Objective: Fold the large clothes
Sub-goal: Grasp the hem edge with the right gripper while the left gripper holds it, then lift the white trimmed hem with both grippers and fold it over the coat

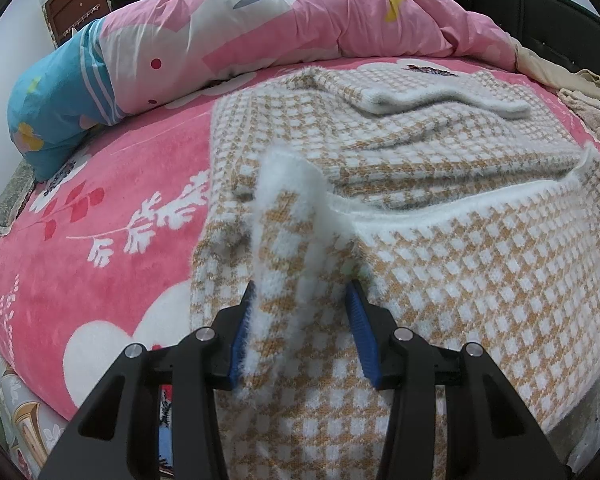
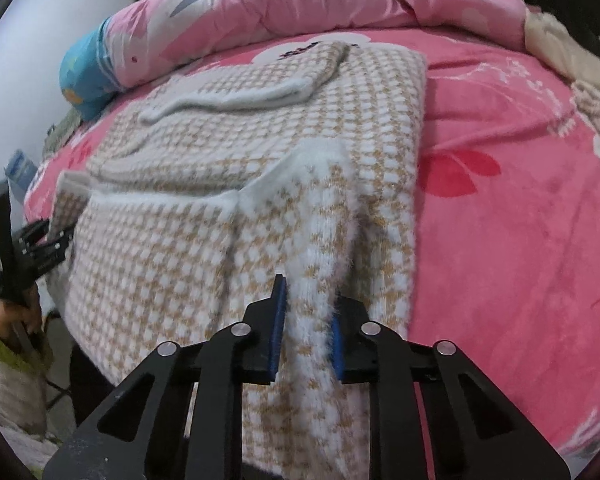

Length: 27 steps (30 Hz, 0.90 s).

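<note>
A fuzzy orange-and-white checked sweater (image 1: pixel 420 140) lies on the pink bed, its sleeves folded in across the body and a white-edged hem lifted toward me. My left gripper (image 1: pixel 302 292) is shut on a bunched fold at the hem's left corner, with fabric filling the gap between the blue pads. The right wrist view shows the same sweater (image 2: pixel 260 112) with my right gripper (image 2: pixel 310 292) shut on a narrow ridge of knit at the hem's right corner. There the left gripper (image 2: pixel 48 240) shows at the left edge, held by a hand (image 2: pixel 8 320) in a green-cuffed sleeve.
The pink flowered sheet (image 1: pixel 120 200) covers the bed. A pink quilt (image 1: pixel 300 20) and a blue pillow (image 1: pixel 60 92) are piled along the far side. Beige cloth (image 2: pixel 560 48) lies at the right, a dark headboard (image 1: pixel 560 12) stands behind, and the bed's edge is just below me.
</note>
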Each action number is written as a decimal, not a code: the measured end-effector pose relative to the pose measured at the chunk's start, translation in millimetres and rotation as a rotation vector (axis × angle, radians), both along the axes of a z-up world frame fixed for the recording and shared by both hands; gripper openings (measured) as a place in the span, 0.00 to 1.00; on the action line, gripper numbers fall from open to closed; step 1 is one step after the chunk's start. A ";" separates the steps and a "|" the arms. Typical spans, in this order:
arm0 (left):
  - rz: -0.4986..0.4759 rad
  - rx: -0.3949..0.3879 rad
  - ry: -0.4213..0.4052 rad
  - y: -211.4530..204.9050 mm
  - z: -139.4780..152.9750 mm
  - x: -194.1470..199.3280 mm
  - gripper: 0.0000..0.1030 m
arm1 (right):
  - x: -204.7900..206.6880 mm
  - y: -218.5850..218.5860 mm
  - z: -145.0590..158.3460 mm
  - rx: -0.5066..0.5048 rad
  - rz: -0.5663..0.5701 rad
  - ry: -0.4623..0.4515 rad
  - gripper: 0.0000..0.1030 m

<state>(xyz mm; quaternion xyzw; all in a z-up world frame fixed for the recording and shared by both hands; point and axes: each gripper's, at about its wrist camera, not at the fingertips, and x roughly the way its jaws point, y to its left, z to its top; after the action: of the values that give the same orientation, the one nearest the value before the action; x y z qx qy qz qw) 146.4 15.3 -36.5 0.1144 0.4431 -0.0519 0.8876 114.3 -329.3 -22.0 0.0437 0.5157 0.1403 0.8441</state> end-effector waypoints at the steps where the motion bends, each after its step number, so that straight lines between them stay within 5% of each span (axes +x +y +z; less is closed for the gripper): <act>1: 0.000 -0.003 0.001 0.9 -0.3 0.1 0.42 | 0.7 1.3 0.3 -0.011 0.001 -0.003 0.18; 27: 0.022 0.016 0.006 -2.7 -0.3 1.2 0.42 | 15.9 15.0 -6.1 -0.105 -0.008 -0.012 0.19</act>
<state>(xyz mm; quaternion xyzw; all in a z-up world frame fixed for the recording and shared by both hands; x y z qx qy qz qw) 147.6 12.6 -36.8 0.1164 0.4473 -0.0390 0.8859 130.2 -314.4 -28.1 0.0006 0.5170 0.1098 0.8489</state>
